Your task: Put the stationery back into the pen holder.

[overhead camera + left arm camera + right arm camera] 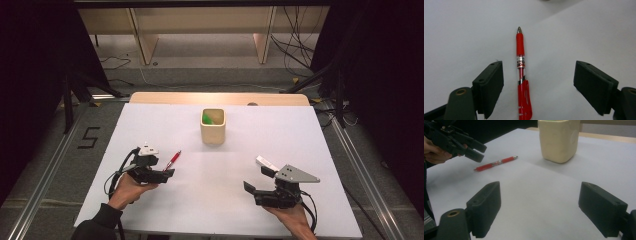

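A red pen (pixel 174 159) lies flat on the white table (pixel 300 145), left of centre, with its tip toward a cream cup (pixel 213 127). The cup holds something green (pixel 207 118). My left gripper (pixel 168 171) is open at the pen's rear end. In the left gripper view the pen (pixel 521 75) lies on the table between the spread jaws of the left gripper (pixel 537 75), nearer the left jaw and touching neither. My right gripper (pixel 257 180) is open over bare table at the front right. Its own view shows the right gripper (pixel 540 200) with nothing between its jaws, and beyond it the pen (pixel 496 163), the cup (pixel 559 137) and the left gripper (pixel 471 151).
A wooden strip (pixel 220 98) borders the table's far edge. Beyond it are floor cables (pixel 295 55) and dark stand legs (pixel 67 100). A "5" mark (pixel 89 136) is on the floor at the left.
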A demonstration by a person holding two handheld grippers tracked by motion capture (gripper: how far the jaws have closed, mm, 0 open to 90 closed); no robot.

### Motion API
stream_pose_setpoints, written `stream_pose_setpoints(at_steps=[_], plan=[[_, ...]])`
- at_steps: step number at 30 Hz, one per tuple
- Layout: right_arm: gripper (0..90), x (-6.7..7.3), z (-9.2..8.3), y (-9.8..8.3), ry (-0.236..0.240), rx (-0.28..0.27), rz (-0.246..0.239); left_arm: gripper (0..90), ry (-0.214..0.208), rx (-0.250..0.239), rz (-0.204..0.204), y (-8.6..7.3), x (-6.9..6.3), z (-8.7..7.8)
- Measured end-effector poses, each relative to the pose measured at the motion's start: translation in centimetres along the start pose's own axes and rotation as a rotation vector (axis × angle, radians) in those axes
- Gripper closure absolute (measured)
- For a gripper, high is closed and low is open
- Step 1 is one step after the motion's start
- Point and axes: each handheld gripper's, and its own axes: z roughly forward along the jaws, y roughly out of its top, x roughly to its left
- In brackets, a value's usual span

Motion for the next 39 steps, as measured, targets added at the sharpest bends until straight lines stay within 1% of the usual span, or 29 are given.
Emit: stream_pose_setpoints(at_steps=[4, 6, 11, 13, 15, 18, 20, 21, 25, 28, 31, 34, 35, 37, 39], plan=[[18.8, 0.0, -0.2, -0.2, -0.001, 0.004, 0.0, 24.0, 0.002, 0.021, -0.002, 0.1, 0.1, 0.2], [18.8, 0.0, -0.3, -0.3, -0.004, 0.006, -0.003, 24.3, 0.01, 0.029, -0.007, 0.3, 0.3, 0.3], [18.8, 0.1, -0.5, -0.6, -0.008, 0.007, 0.002, 25.7, 0.011, 0.053, -0.014, 0.7, 0.5, 0.4], [18.8, 0.0, -0.5, -0.7, -0.009, 0.011, 0.004, 26.4, 0.008, 0.082, -0.022, 1.1, 0.7, 0.7], [18.8, 0.1, -0.6, -0.8, -0.007, 0.012, -0.001, 27.1, 0.02, 0.106, -0.022, 1.3, 0.8, 1.0], [18.8, 0.2, -0.7, -0.8, -0.005, 0.014, -0.003, 27.5, 0.017, 0.134, -0.014, 1.5, 0.9, 1.2], [18.8, 0.3, -0.7, -0.9, -0.005, 0.016, -0.003, 27.5, 0.021, 0.138, -0.016, 1.7, 0.9, 1.4], [18.7, 0.3, -0.7, -0.9, -0.004, 0.015, -0.005, 27.9, 0.019, 0.148, -0.006, 1.8, 1.0, 1.4], [18.3, 0.3, -0.8, -0.9, -0.003, 0.013, -0.007, 28.2, 0.012, 0.159, -0.006, 2.1, 0.9, 1.6], [18.2, 0.4, -0.9, -1.0, -0.005, 0.017, -0.006, 27.8, 0.011, 0.178, -0.003, 2.3, 0.8, 1.9], [18.0, 0.5, -1.0, -1.0, -0.005, 0.017, -0.005, 27.4, 0.014, 0.195, 0.009, 2.6, 0.7, 2.1], [18.1, 0.5, -1.0, -1.1, -0.003, 0.02, -0.006, 27.3, 0.011, 0.215, 0.008, 2.9, 0.7, 2.4], [18.1, 0.5, -1.0, -1.1, -0.002, 0.02, -0.006, 27.5, 0.013, 0.231, 0.016, 3.1, 0.8, 2.6], [18.1, 0.5, -1.0, -1.1, -0.001, 0.02, -0.008, 29.4, 0.011, 0.25, 0.02, 3.3, 0.8, 2.8], [18.1, 0.5, -1.0, -1.1, 0.0, 0.022, -0.007, 33.7, 0.008, 0.256, 0.02, 3.3, 0.8, 3.0]])
